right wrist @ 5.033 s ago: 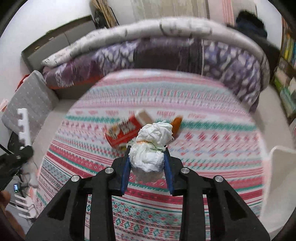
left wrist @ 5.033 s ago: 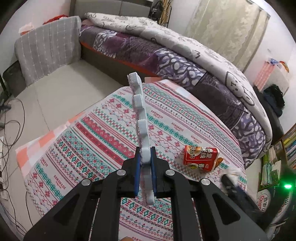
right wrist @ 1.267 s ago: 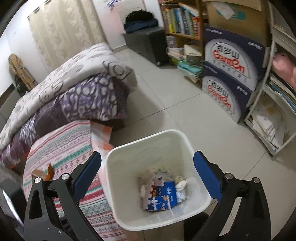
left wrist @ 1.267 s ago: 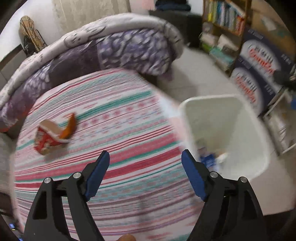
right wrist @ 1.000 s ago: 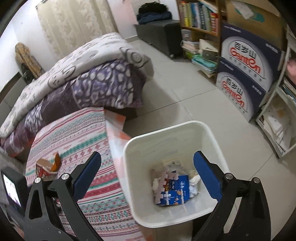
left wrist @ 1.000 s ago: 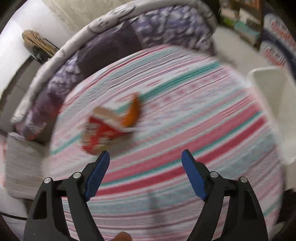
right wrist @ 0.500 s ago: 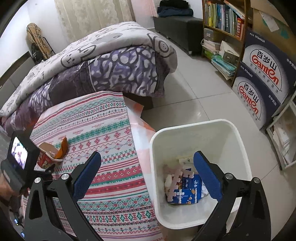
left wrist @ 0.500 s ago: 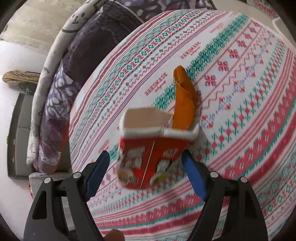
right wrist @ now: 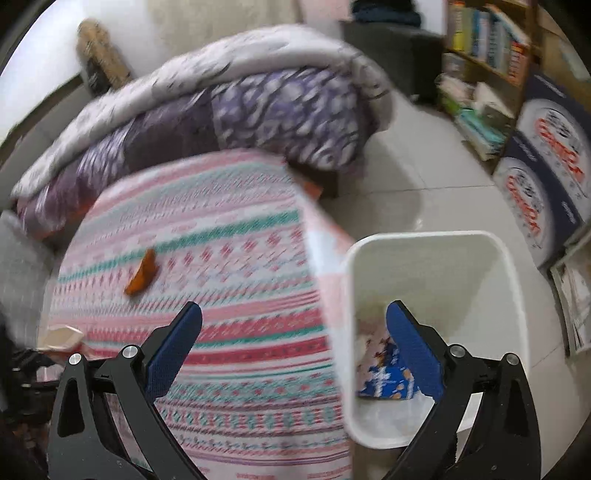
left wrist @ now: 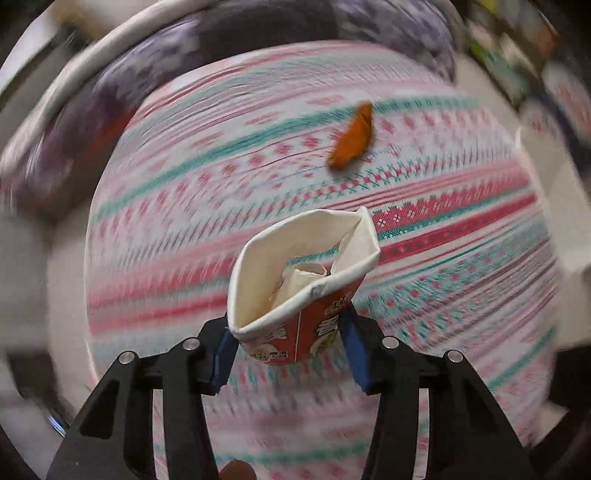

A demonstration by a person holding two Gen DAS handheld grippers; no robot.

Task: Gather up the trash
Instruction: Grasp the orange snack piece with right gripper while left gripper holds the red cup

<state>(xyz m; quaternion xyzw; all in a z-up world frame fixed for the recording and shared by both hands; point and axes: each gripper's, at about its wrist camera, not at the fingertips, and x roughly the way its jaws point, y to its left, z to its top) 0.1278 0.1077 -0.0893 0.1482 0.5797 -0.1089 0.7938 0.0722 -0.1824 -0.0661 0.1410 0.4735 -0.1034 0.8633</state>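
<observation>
A red and white paper carton (left wrist: pixel 303 280) with its top open sits between the blue pads of my left gripper (left wrist: pixel 288 350), whose jaws are closing and press on its sides. The carton hangs above the patterned tablecloth (left wrist: pixel 184 184). An orange scrap (left wrist: pixel 352 138) lies on the cloth farther off, and the right wrist view shows the same orange scrap (right wrist: pixel 142 273). My right gripper (right wrist: pixel 293 343) stands open and empty over the table edge beside the white bin (right wrist: pixel 424 236). The carton (right wrist: pixel 61 338) shows faintly at the far left there.
The bin holds a blue wrapper (right wrist: pixel 384 376) and pale scraps. A bed with a purple quilt (right wrist: pixel 258 103) runs behind the table. Printed boxes (right wrist: pixel 546 177) and a bookshelf (right wrist: pixel 487 33) stand at the right on the tiled floor (right wrist: pixel 406 177).
My left gripper closed on the carton and lifted it away from the orange scrap. The right gripper swung left, from over the bin toward the table edge.
</observation>
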